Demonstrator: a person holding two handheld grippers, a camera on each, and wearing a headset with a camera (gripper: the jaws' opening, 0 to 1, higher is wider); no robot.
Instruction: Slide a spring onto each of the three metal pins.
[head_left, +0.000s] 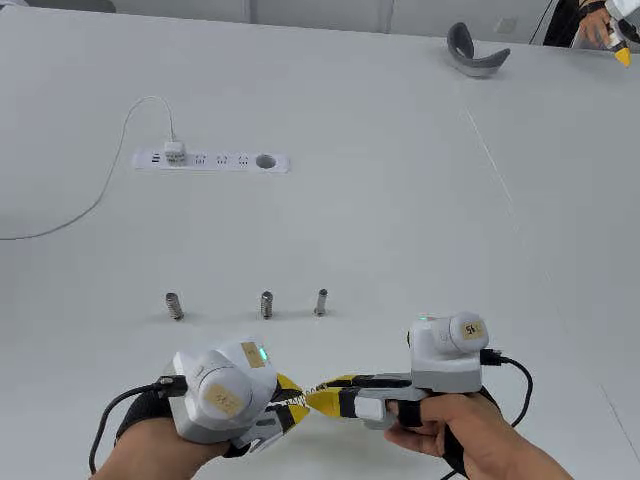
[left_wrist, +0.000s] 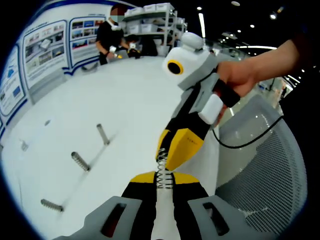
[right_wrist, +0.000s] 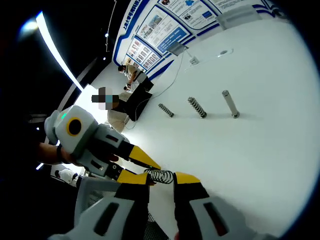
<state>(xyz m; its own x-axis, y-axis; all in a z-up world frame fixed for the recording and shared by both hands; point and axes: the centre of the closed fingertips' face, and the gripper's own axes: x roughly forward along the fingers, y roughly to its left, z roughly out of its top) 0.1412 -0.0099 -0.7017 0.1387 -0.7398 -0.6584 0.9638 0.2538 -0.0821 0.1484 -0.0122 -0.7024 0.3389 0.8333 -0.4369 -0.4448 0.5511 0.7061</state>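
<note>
**Spring caught between both grippers, one pin bare**

The left gripper (left_wrist: 162, 178) is clenching its yellow fingertips (left_wrist: 142, 178) on the near end of the spring (left_wrist: 161, 165). That end is getting swallowed between the jaws, so I can't see how deep it goes. The far end is poking into the gap between the right gripper (right_wrist: 160, 178)'s parted tips. I honestly can't tell if that one is squeezing it or just sitting around it.

Tan stickers (head_left: 225, 400) are showing on both gripper bodies, but the writing is too small to read.

Straight ahead of the meeting tips, well apart from them, the bare pin (head_left: 321, 301) is standing on the white table (head_left: 400, 220). The middle pin (head_left: 266, 304) and end pin (head_left: 175, 305), off toward the left gripper's side, are each wearing a spring.

Farther out, a power strip (head_left: 210, 160) is holding one white plug (head_left: 174, 151), with its cable (head_left: 100, 192) running off the picture's edge. The wall posters (left_wrist: 50, 45) are blurring out, and the shelf bins (left_wrist: 155, 7) are hiding whatever's inside.
</note>
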